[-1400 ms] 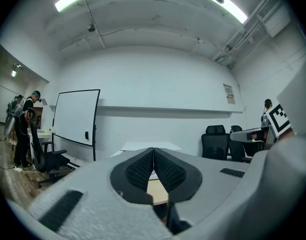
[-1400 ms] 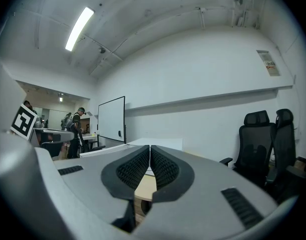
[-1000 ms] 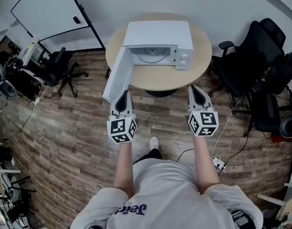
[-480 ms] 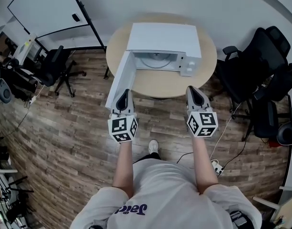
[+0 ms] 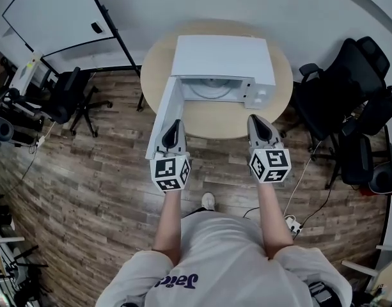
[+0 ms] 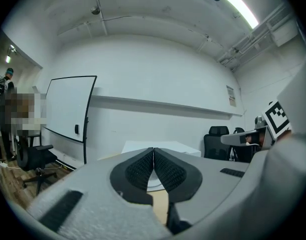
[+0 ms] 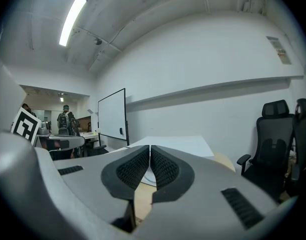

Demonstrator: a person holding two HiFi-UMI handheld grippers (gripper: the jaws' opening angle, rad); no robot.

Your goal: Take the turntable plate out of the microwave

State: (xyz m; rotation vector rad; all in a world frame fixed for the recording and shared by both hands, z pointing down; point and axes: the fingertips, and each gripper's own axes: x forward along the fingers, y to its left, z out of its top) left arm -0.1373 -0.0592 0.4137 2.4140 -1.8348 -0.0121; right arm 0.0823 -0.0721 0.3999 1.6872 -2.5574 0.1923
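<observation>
**Q:** How far along are you?

**A:** Barely begun. The microwave (image 5: 221,59) sits on the round desk (image 5: 215,119) with its door (image 5: 164,114) swung open. The turntable plate (image 5: 211,89) lies inside on the cavity floor, untouched.

**Q:** And your claws?

**A:** My left claw (image 5: 174,124) and right claw (image 5: 255,119) are both closed tight with nothing between the pads. I'm holding them about level at the desk's near edge, short of the opening.

**Q:** What's left?

**A:** Everything, I'd say: open a claw, reach in, take the plate's rim and bring it out.

A round wooden counter (image 5: 211,119) stands on the plank floor (image 5: 87,171). A whiteboard (image 5: 48,11) leans at the far left, and black office chairs (image 5: 336,101) stand at the right.
</observation>
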